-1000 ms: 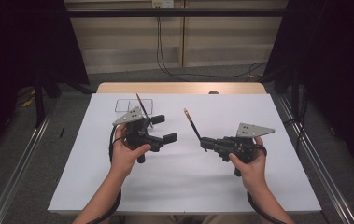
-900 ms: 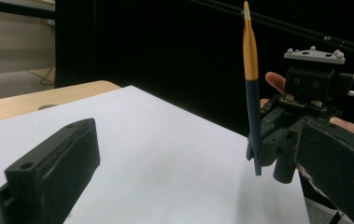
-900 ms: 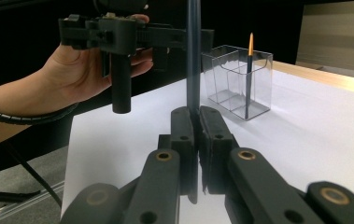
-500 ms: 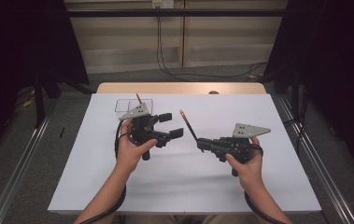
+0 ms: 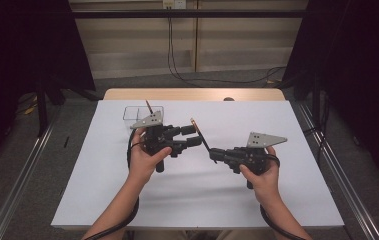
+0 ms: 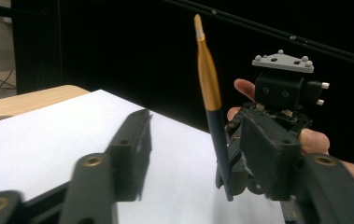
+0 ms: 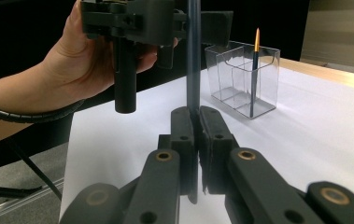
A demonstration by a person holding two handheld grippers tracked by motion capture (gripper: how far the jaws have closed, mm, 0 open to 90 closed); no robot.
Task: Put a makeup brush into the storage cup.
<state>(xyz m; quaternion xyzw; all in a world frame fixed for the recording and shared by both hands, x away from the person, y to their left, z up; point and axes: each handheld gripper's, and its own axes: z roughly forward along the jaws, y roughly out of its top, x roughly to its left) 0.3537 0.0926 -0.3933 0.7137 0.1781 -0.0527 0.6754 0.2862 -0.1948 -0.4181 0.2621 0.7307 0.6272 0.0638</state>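
Note:
My right gripper (image 5: 212, 154) (image 7: 196, 122) is shut on the dark handle of a paintbrush (image 5: 195, 124) (image 6: 209, 88) (image 7: 193, 56), which stands tilted with its gold ferrule and pale tip up. My left gripper (image 5: 197, 135) (image 6: 198, 135) has come in from the left, and the brush handle is now between its jaws. Those jaws have just been closing. In the left gripper view a gap still shows between the left jaw and the handle. A second brush (image 5: 148, 106) (image 7: 255, 60) stands in a clear box (image 5: 143, 112) (image 7: 242, 77) behind the left hand.
A white sheet (image 5: 192, 200) covers the wooden table (image 5: 192, 94). Metal rails run along the floor on both sides, and dark curtains hang left and right. Cables trail from both grippers toward the person.
The left gripper has shifted right, from beside the clear box to the brush that the right gripper holds, and its jaws have narrowed. The right gripper has stayed still.

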